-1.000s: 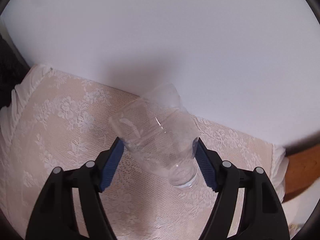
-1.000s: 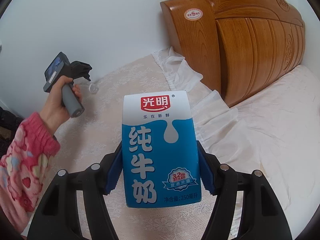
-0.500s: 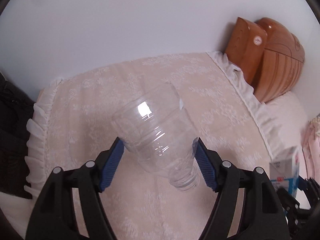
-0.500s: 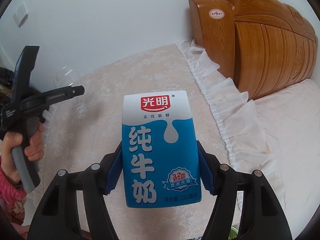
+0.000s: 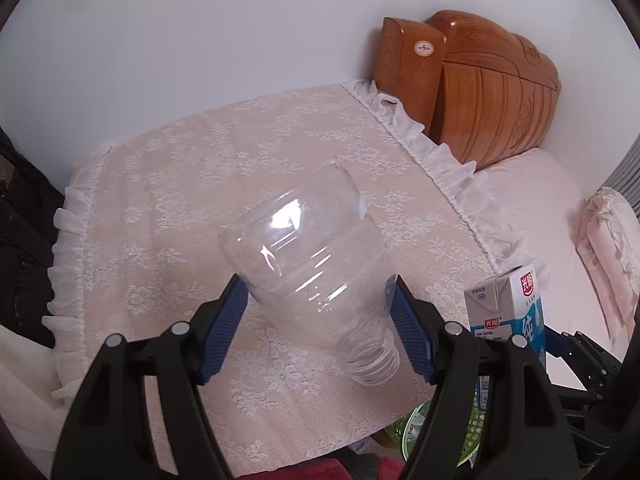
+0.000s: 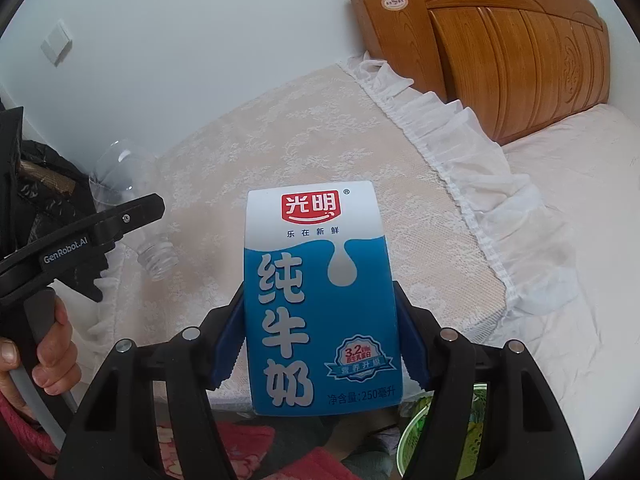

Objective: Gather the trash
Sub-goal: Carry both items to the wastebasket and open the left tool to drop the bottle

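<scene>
A clear plastic bottle (image 5: 308, 268), cut off at the base and neck pointing down toward me, sits clamped between the blue pads of my left gripper (image 5: 316, 320). The right wrist view shows the same bottle (image 6: 124, 196) at the left, in that gripper, whose handle a hand grips. My right gripper (image 6: 320, 336) is shut on a blue and white milk carton (image 6: 320, 296), held upright with its printed face toward the camera. The carton (image 5: 508, 312) also appears at the right of the left wrist view. Both grippers hover above a lace-covered table (image 5: 224, 168).
A green mesh basket (image 6: 416, 436) shows below the table's near edge, partly hidden by my right fingers; the basket (image 5: 412, 428) is also at the left view's bottom. A wooden headboard (image 6: 500, 48) and a bed (image 6: 580, 208) lie to the right. A dark bag (image 5: 24, 240) stands left of the table.
The left gripper swung away from the wall toward the table's near edge, rolling as it went; headboard, carton and basket came into its view. The right gripper drew back with the carton.
</scene>
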### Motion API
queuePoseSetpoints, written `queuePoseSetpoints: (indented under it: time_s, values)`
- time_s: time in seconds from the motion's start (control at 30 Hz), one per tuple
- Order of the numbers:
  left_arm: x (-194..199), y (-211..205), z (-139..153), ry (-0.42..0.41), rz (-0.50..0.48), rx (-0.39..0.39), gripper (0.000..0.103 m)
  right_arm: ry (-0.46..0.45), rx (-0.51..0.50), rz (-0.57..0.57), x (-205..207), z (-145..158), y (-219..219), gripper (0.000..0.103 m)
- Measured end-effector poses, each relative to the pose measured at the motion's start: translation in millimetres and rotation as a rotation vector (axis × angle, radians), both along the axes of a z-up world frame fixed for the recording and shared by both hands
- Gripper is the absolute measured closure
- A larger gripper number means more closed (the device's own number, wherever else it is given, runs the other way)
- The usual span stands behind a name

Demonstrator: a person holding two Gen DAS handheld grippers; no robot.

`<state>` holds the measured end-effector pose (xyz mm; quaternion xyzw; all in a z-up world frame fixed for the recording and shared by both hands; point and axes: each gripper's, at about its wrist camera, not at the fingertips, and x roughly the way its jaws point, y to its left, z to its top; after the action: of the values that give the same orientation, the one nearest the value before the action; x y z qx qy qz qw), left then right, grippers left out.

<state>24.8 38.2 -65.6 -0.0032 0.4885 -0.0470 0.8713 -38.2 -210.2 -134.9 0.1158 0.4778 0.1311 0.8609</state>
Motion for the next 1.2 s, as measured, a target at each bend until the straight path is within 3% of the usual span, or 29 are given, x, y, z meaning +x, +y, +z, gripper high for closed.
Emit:
queuePoseSetpoints:
  time_s: [0.4, 0.7, 0.9, 1.1, 1.2]
  values:
    - [-12, -48, -7, 0.006, -0.187, 0.016, 0.034, -0.032, -0.004, -0.127, -30, 4, -31, 0.036]
    - [-43, -141, -38, 0.064, -0.551, 0.003, 0.034, 0.055, -0.063, -0.433, -107, -14, -89, 0.036]
    - [-86, -204, -56, 0.085, -0.774, 0.031, 0.034, 0.136, -0.047, -0.635, -116, -8, -90, 0.036]
    - [-124, -242, -73, 0.109, -0.896, 0.066, 0.034, 0.155, -0.028, -0.735, -136, -20, -115, 0.036]
    - [-139, -260, -100, 0.140, -0.958, 0.101, 0.034, 0.165, -0.022, -0.753, -153, -28, -129, 0.036]
